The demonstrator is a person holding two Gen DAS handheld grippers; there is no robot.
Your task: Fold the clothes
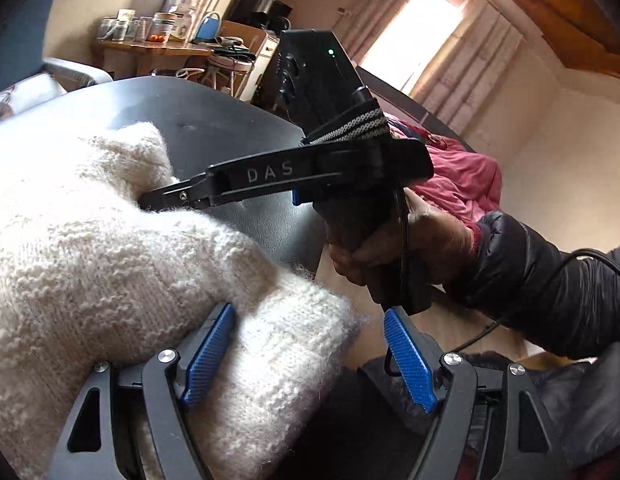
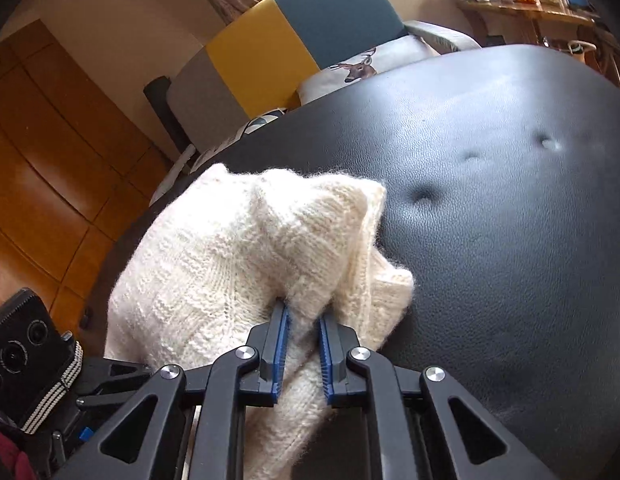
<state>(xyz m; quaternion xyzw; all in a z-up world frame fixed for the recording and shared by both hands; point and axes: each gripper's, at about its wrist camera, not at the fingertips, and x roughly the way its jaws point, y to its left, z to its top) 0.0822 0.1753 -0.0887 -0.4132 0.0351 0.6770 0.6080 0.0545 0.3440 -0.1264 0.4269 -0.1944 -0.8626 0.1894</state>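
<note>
A cream knitted sweater point(image 1: 89, 260) lies bunched at the near left part of a black leather surface point(image 1: 229, 128). My left gripper point(image 1: 307, 316) is open. One blue pad rests against a thick roll of the knit, and the other pad point(image 1: 406, 360) stands clear of it. My right gripper point(image 2: 303, 316) is shut on a raised fold of the sweater point(image 2: 229, 260). In the left wrist view its fingertips point(image 1: 157, 199) sink into the wool, and a person's hand point(image 1: 390, 248) in a dark sleeve holds its handle.
Pink clothes point(image 1: 462, 172) lie in a heap at the far right of the surface. The leather top point(image 2: 490, 220) is bare to the right of the sweater. Behind stand a yellow and blue sofa point(image 2: 289, 40), a deer cushion point(image 2: 358, 66) and a wooden table point(image 1: 157, 46) with jars.
</note>
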